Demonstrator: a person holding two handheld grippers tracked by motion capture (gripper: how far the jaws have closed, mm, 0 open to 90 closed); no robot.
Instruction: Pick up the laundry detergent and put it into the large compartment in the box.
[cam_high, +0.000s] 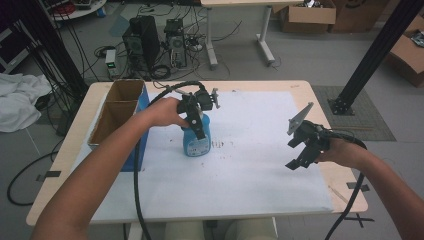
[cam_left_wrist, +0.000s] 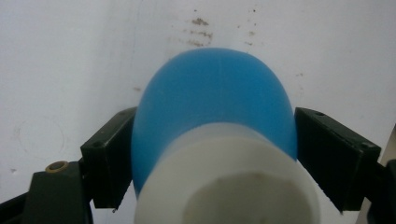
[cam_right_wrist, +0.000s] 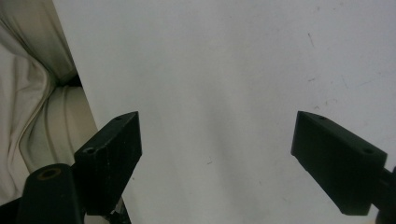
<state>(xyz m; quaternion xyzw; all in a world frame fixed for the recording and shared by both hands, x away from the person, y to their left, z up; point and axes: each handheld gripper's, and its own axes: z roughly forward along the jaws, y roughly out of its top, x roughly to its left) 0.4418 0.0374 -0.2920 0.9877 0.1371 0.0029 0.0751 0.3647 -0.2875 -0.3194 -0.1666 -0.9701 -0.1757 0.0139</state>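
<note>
High view: I am looking down on the white sheet covering the table, and I am placing everything against the blue bottle.
Blue bottle: it is standing upright on the sheet, left of the sheet's middle, with a patch of small dark marks lying just to its right.
Left gripper: I am seeing my left gripper coming down onto the bottle from above, with the left hand just behind it to the bottle's left.
Left gripper view: the two black jaws are sitting against the bottle's blue sides, one on each flank, closed onto it, with its white neck rising between them toward the camera.
Right gripper: my right gripper is hanging above the sheet well to the right of the bottle, near the sheet's right edge, with the right hand behind it.
Right gripper view: its jaws are standing wide apart with nothing between them, and bare sheet is lying under them.
Cardboard box: an open cardboard box is sitting to the left of the bottle, at the table's left side.
</note>
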